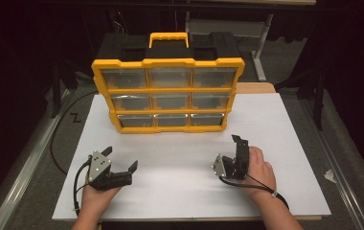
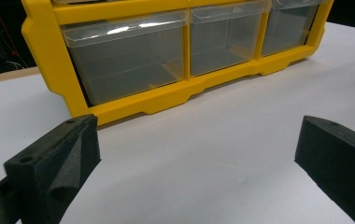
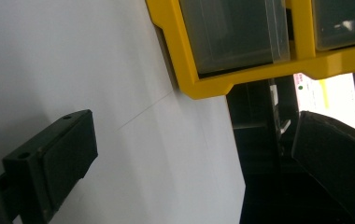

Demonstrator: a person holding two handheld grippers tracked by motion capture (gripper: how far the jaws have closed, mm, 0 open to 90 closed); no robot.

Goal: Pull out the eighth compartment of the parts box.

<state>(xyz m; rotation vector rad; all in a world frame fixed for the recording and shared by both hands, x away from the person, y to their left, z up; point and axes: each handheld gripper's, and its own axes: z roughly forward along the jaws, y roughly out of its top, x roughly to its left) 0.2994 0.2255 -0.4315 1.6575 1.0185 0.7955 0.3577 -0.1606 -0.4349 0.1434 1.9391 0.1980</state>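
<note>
Your left gripper [image 1: 121, 160] rests low on the white table [image 1: 180, 158] near its front left, jaws spread wide with nothing between them, aimed toward the bottom-left drawer [image 2: 124, 60] of the yellow organizer [image 1: 168, 93]. That organizer stands upright toward the back middle of the table, well apart from both tools, with three rows of three clear drawers facing you and a yellow carry handle [image 1: 169, 38] on top. Judging by its build, the frame is stiff moulded plastic and fairly bulky, likely too wide for one jaw pair to span, so take it by the handle if you mean to lift it. The drawers look light, thin-walled and smooth, probably slippery under the pads; grip a drawer by its protruding front lip and pull straight out, gently, since the whole case may slide on the table if you tug hard. Your right gripper [image 1: 236, 155] sits at the front right, turned on its side, its jaws also spread and empty, looking past the organizer's bottom-right corner [image 3: 199, 88].
</note>
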